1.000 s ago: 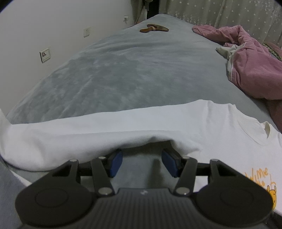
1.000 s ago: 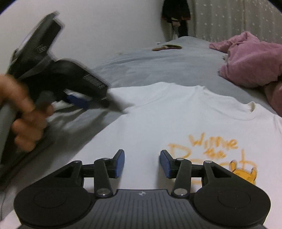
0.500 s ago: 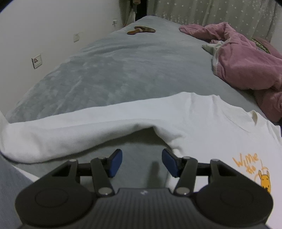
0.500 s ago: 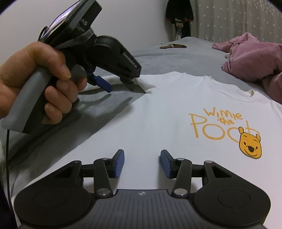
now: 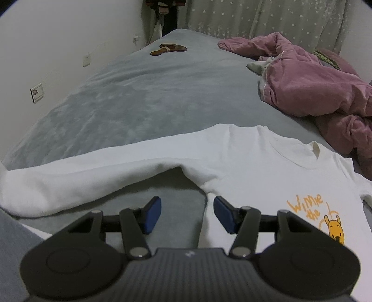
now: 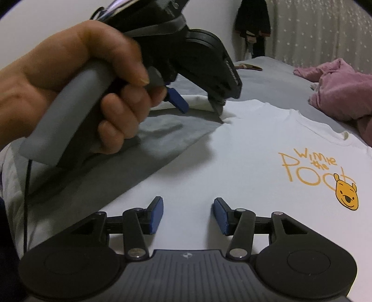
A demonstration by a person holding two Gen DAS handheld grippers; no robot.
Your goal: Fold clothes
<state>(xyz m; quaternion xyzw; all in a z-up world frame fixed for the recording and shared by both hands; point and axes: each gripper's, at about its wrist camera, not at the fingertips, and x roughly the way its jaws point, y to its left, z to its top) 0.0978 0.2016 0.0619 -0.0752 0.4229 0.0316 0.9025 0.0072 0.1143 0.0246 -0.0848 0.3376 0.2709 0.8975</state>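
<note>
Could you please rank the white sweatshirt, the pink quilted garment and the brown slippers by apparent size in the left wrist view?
1. White sweatshirt
2. Pink quilted garment, farther away, so the gap is uncertain
3. Brown slippers, smallest but farthest

A wide bed (image 5: pixel 148 97) with a grey plush cover fills most of the room. Its left side runs along a plain white wall (image 5: pixel 58 34) that carries a socket plate (image 5: pixel 37 93) low down and a switch plate (image 5: pixel 86 60) farther back. At the far end hangs a pale curtain (image 5: pixel 267 18) dotted with small stars, and dark clothing (image 6: pixel 252 21) hangs in the corner beside it. A brown object (image 5: pixel 167 49) lies on the cover near the far end; what it is cannot be told. The light is dim and even.
</note>
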